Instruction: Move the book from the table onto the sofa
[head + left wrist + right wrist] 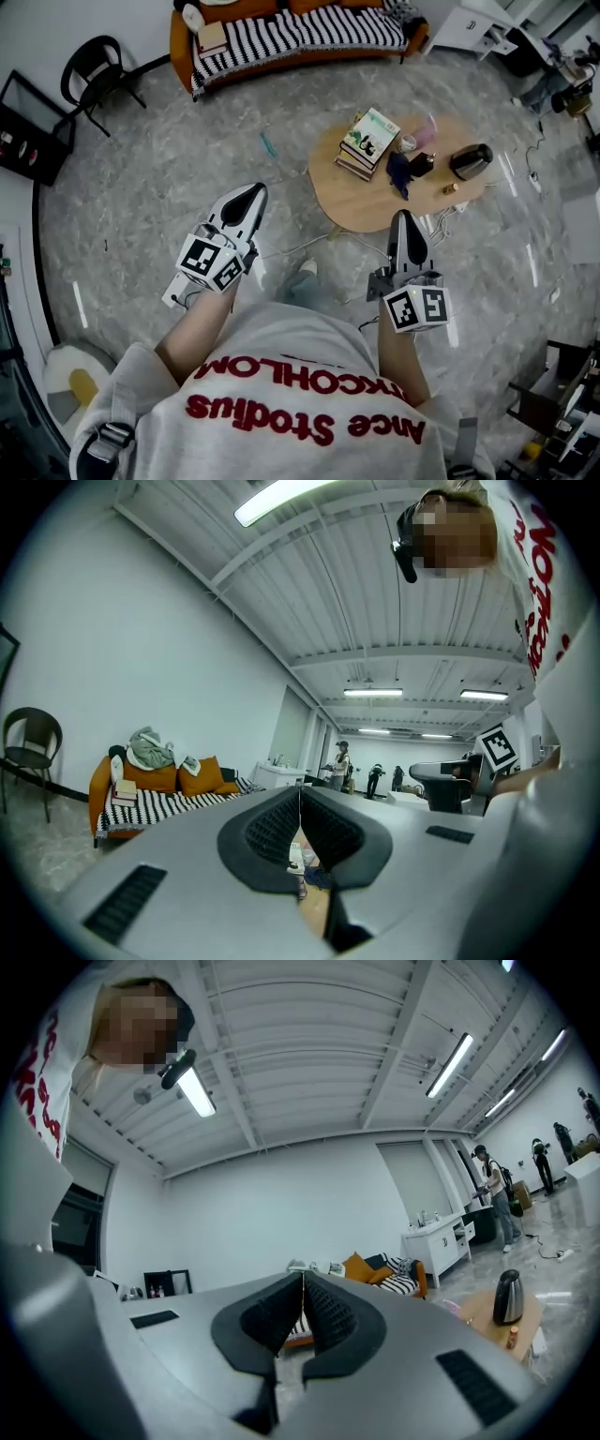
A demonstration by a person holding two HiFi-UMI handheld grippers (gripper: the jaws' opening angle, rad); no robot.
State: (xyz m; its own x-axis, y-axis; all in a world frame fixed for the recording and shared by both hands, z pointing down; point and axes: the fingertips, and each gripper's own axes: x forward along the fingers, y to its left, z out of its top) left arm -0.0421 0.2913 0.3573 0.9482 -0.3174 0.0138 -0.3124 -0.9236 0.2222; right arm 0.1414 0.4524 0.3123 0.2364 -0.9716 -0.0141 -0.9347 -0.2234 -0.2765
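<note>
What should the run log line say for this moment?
stage: pre-grasp | left gripper: jaws shut, empty | right gripper: jaws shut, empty | book stack: on table, untouched

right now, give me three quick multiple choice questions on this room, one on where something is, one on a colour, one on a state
1. Where is the stack of books? A on the round table B on the floor C on the black chair
2. What covers the sofa? A plain green cloth B black and white striped cloth C red dotted cloth
3. How are the fingers of the left gripper and right gripper? A both wide open B left shut on a book C both shut, empty

Answers: 1 A, the head view shows it on the table's left part; 2 B, stripes run along the seat; 3 C, each gripper view shows the fingers meeting with nothing between.
</note>
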